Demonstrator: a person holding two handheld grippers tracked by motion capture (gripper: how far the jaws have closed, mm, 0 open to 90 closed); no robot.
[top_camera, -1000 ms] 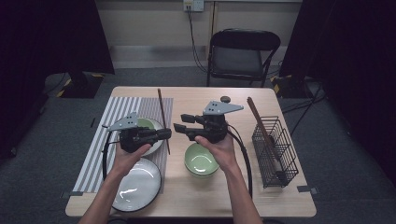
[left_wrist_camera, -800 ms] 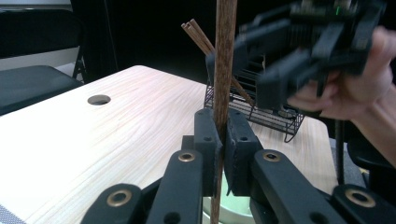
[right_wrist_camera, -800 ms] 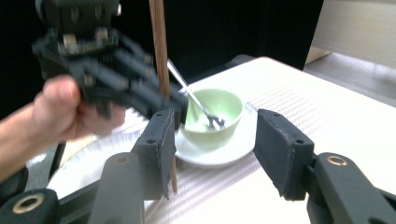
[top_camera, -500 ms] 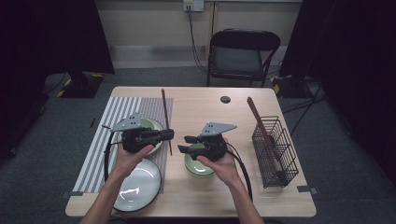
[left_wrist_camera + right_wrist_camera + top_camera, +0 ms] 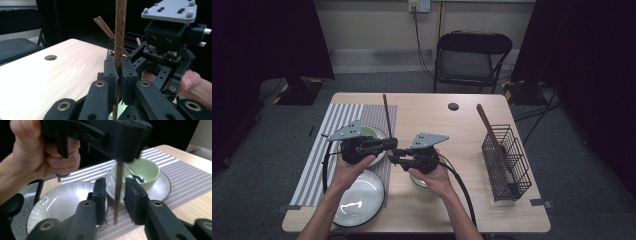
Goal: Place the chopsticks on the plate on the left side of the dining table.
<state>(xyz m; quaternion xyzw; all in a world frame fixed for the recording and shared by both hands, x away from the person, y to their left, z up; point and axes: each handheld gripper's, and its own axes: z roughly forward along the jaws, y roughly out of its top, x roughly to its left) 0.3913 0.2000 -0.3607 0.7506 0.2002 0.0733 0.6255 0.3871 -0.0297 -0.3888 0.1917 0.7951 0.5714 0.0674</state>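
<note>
- Dark brown wooden chopstick stands upright, clamped between the jaws of the left gripper; seen from above it rises from that gripper and leans toward the far edge of the table, over the striped mat.
- Left gripper sits near the middle of the light wooden table, jaws closed on the stick and pointing right.
- Right gripper faces it from the right, tips just beside the left gripper's tips.
- In the right gripper view the lower end of the chopstick hangs between the jaws of the right gripper, which stand apart on either side of it; no contact is visible.
- Pale green bowl holding a metal spoon rests on a white saucer on the grey-and-white striped placemat, beyond the stick.
- White ribbed plate lies at the near left, under the left forearm.
- Black wire basket with brown sticks stands at the right, well apart from both grippers.
- Second green bowl shows under the right hand.
</note>
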